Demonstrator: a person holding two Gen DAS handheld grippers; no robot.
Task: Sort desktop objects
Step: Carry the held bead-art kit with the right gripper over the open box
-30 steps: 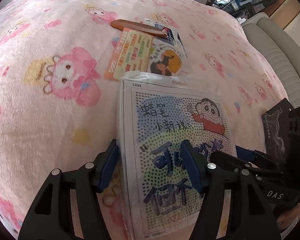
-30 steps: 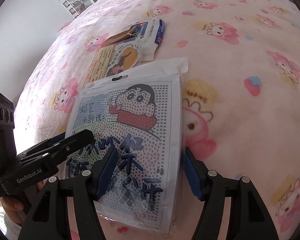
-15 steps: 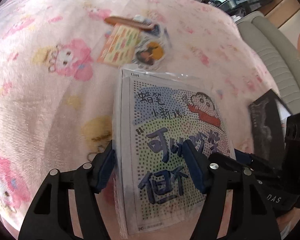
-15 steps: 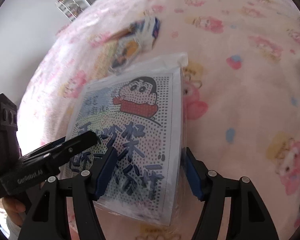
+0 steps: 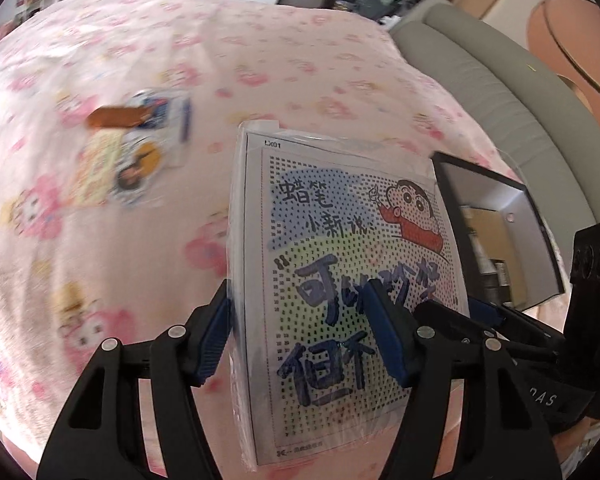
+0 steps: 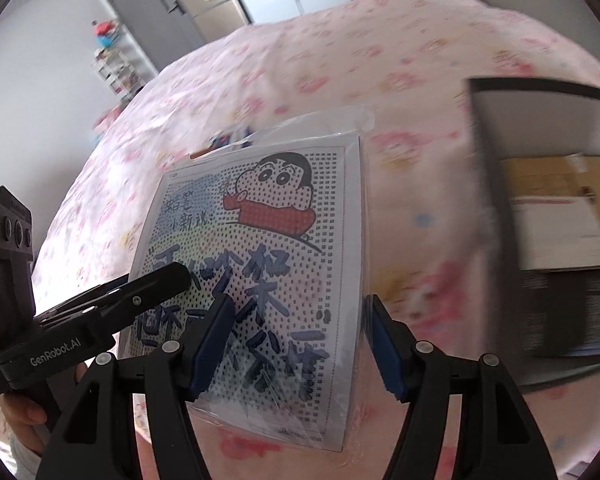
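Observation:
A flat plastic-wrapped cartoon dot-art pack [image 5: 340,280] is lifted off the pink blanket [image 5: 100,240] and tilted up. My left gripper [image 5: 300,336] is shut on its left edge, and my right gripper [image 6: 300,340] is shut on its right edge; the pack also shows in the right wrist view [image 6: 260,248]. The left gripper's body appears in the right wrist view at the lower left. A brown comb [image 5: 116,117], a yellow card [image 5: 96,172] and a round sticker [image 5: 138,164] lie blurred on the blanket at the far left.
A black-framed box [image 5: 496,232] with printed sheets inside sits at the right, also seen in the right wrist view [image 6: 548,240]. A grey sofa edge [image 5: 500,80] runs behind it. Cabinets and a shelf [image 6: 116,64] stand beyond the bed.
Both grippers have raised the pack off the blanket and swung it right toward the black box. The small items have fallen farther away to the left.

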